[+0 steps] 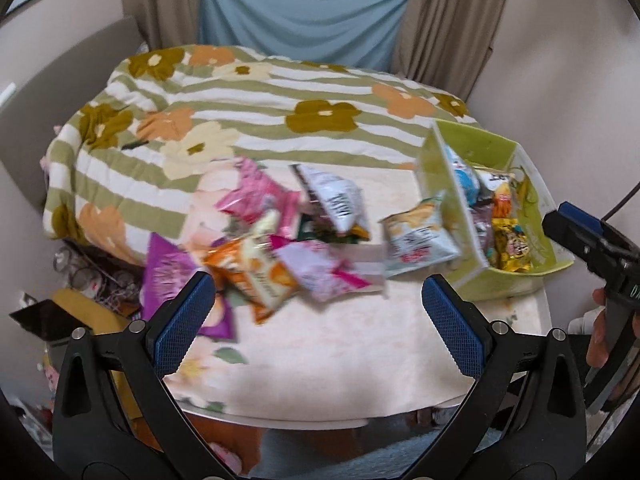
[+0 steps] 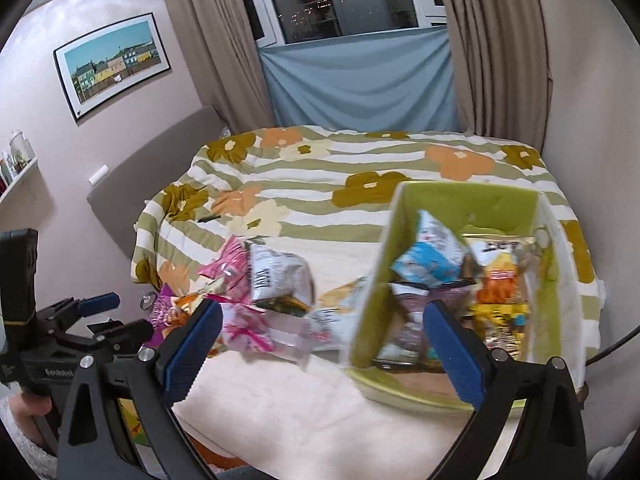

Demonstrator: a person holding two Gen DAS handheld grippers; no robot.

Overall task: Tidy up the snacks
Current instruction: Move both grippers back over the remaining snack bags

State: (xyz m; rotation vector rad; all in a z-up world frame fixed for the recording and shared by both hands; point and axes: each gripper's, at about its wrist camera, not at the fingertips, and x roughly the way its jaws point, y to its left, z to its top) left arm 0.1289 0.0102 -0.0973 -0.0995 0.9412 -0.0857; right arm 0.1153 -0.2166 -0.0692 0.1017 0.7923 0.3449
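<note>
Left wrist view: we see the left gripper [image 1: 316,320] with its jaws spread wide and nothing between them, above bare pale cloth on the tabletop [image 1: 340,360].
Right wrist view: the right gripper [image 2: 320,350] also has its jaws wide apart and empty; its right jaw stands in front of the near end of the green box [image 2: 472,200], its left jaw in front of the loose packets.
Snack pile: we find the loose snack packets [image 1: 280,240] just beyond the left jaws, an orange packet [image 1: 256,276] nearest, pink and purple ones to the left, a white packet [image 1: 336,200] behind.
Packet by the box: a pale chip packet [image 1: 418,236] leans against the box's left wall.
Box: it sits at the tabletop's right side, open-topped, with several packets inside, among them a blue-and-white packet [image 2: 430,252] and a yellow packet [image 1: 510,246].
Only in the left view: clutter on the floor to the left, and the right gripper [image 1: 592,240] in a hand [image 1: 600,332].
Only in the right view: a window, a framed picture [image 2: 112,64], a wall shelf, and the left gripper [image 2: 96,308] at the left.
Edges: the flowered blanket [image 1: 240,100] lies behind the pile; the tabletop's near rim curves below the jaws.
Open room: we see bare cloth between the jaws and the near rim. Both views are blurred.
</note>
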